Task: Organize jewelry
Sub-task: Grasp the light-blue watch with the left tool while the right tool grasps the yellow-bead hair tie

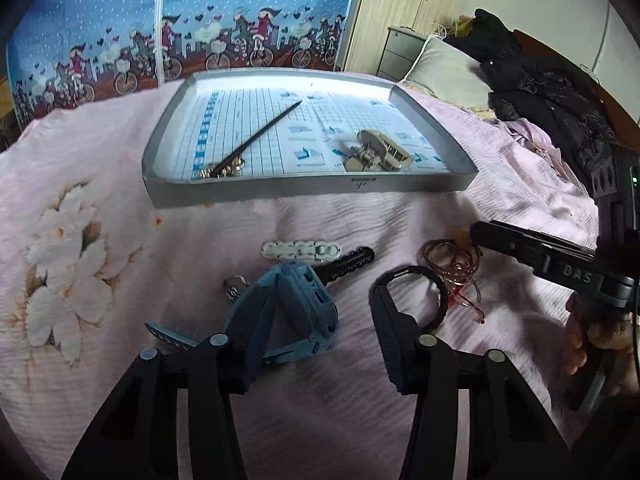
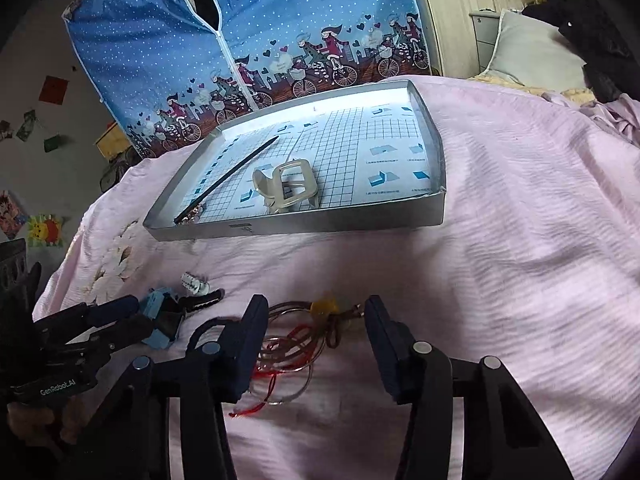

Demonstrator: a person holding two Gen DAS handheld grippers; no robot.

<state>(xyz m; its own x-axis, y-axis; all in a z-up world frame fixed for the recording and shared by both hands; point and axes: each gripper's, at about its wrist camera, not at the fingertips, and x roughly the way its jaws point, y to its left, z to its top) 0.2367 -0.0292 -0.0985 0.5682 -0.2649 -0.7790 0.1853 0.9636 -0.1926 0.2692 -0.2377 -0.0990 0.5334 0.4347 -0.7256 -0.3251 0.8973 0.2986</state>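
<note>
While the left wrist view is looking down on the bed, the left tongs (image 1: 316, 344) are gaping around a blue watch (image 1: 296, 304) on the pink bedspread (image 1: 120, 152), with a black hair tie (image 1: 416, 292) touching the right finger. Snagging that tie is looking likely.

Seen from the right wrist, the right tongs (image 2: 316, 348) are spreading over tangled bangles with red thread (image 2: 292, 348), short of the silver tray (image 2: 304, 228) holding a hair stick (image 2: 228, 176) and a claw clip (image 2: 286, 186). Threads could be slipping free.

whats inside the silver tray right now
Inside the silver tray: a dark hair stick with a jewelled end and a pale claw clip, on a grid-printed liner. Anything beneath the clip is hidden.
</note>
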